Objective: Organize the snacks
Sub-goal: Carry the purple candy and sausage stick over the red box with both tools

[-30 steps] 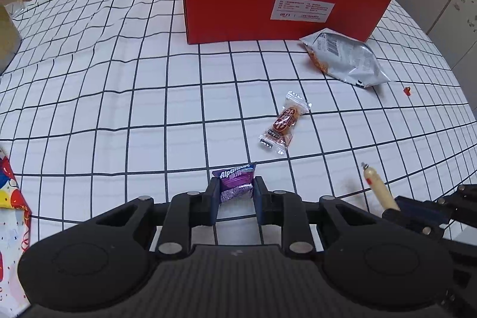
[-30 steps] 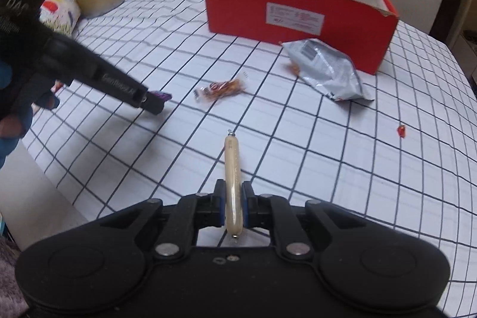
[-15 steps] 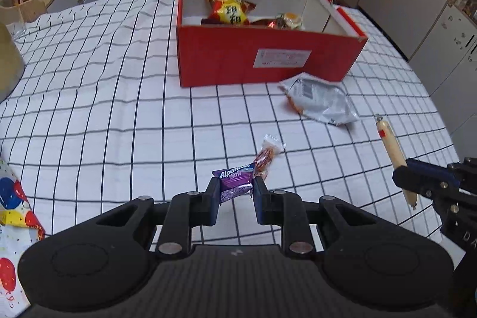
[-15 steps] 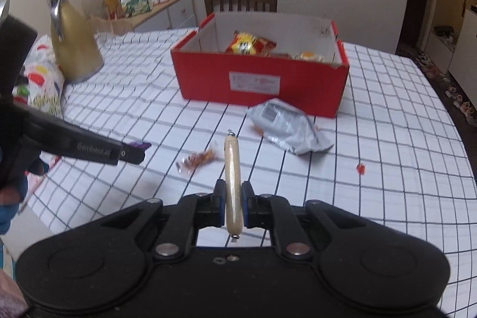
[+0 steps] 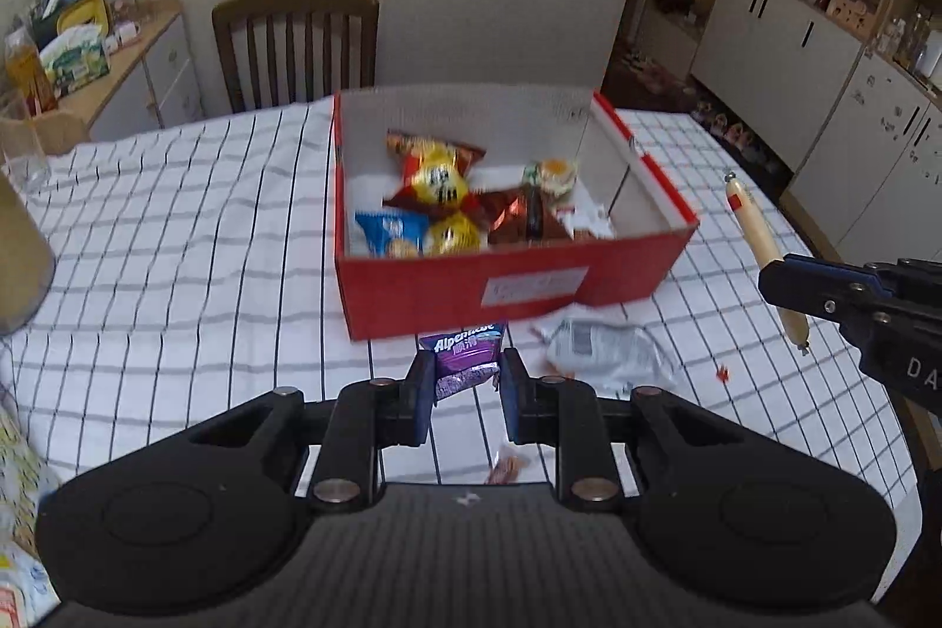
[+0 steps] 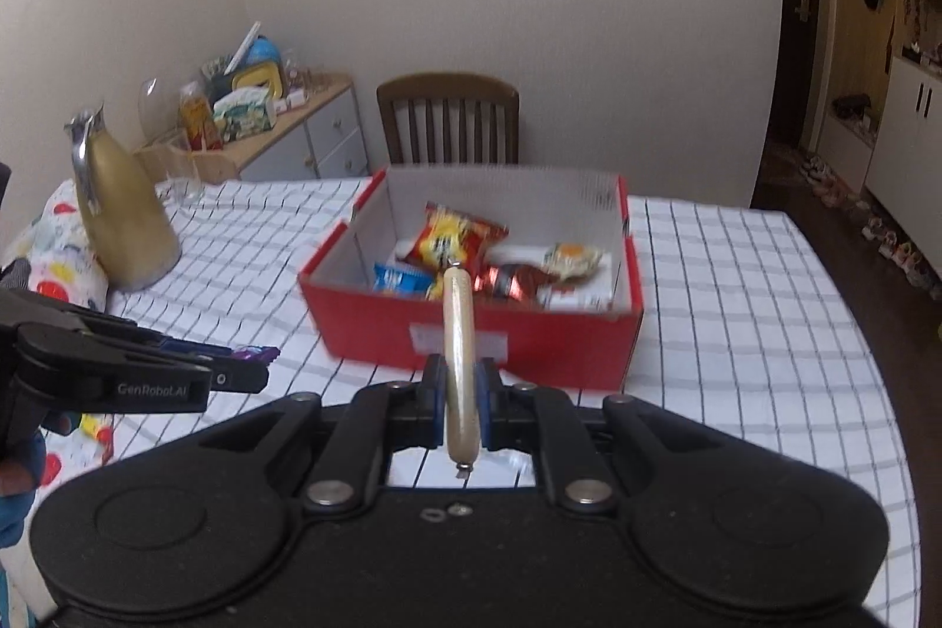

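Note:
A red cardboard box (image 5: 518, 283) (image 6: 377, 328) sits on the checked tablecloth and holds several snack packs. My left gripper (image 5: 462, 384) is shut on a purple Alpenliebe candy pack (image 5: 466, 356) and holds it in the air in front of the box's near wall. My right gripper (image 6: 459, 395) is shut on a tan sausage stick (image 6: 458, 334), raised in front of the box; it also shows in the left wrist view (image 5: 759, 239). A silver snack bag (image 5: 606, 354) and a small wrapped candy (image 5: 506, 469) lie on the table before the box.
A gold jug (image 6: 120, 216) stands at the table's left. A wooden chair (image 6: 450, 119) is behind the table. A sideboard (image 6: 282, 133) with clutter is at the back left. A tiny red scrap (image 5: 723, 374) lies on the cloth. White cabinets (image 5: 824, 57) stand on the right.
Both grippers have risen and moved toward the red box with their snacks still held. The box's inside has come into view in both views.

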A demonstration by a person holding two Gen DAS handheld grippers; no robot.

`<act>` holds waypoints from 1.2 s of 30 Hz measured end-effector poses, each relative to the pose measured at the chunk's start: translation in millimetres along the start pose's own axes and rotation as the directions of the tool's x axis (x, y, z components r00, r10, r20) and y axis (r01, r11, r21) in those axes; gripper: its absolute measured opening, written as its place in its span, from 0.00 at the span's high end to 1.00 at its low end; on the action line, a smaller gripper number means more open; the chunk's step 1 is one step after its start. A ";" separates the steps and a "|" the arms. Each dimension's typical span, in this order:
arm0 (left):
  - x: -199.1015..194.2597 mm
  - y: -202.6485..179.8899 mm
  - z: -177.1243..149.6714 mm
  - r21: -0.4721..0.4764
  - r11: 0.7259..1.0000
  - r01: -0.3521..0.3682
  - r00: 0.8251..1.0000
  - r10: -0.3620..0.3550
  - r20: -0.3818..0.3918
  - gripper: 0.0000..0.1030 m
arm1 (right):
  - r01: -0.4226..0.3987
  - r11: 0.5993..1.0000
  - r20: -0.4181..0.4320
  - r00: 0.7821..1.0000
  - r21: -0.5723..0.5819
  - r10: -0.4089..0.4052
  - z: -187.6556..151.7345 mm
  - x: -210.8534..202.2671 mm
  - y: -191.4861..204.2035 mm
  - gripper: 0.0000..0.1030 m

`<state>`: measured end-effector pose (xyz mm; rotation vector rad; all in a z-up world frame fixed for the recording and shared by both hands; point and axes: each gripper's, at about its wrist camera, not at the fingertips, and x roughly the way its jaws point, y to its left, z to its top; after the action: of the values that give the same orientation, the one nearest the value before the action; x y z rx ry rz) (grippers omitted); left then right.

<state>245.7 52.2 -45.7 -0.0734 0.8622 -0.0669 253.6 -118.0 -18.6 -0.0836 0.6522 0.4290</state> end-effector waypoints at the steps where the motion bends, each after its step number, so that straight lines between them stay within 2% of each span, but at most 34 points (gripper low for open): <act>1: 0.0 -0.9 6.3 0.004 1.000 -0.001 1.000 0.000 0.010 0.78 | 0.003 1.000 0.008 1.000 0.000 -0.003 5.1 1.7 -1.6 0.91; 12: 23.3 0.2 65.8 -0.001 1.000 -0.014 0.999 0.014 0.042 0.78 | 0.018 0.999 0.025 1.000 0.035 -0.019 56.4 37.2 -30.8 0.91; 22: 54.6 2.0 107.9 -0.019 0.998 -0.054 0.998 0.054 0.043 0.78 | 0.039 0.998 0.002 0.999 0.053 -0.040 81.2 78.3 -54.6 0.91; 36: 125.5 9.8 125.5 -0.044 0.993 -0.111 0.992 0.108 -0.064 0.78 | 0.061 0.997 -0.106 0.993 0.038 -0.057 82.3 145.3 -68.6 0.91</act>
<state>422.8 55.6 -60.0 -0.0687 0.9279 0.0542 432.0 -110.9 -45.0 -0.0864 0.7599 0.3557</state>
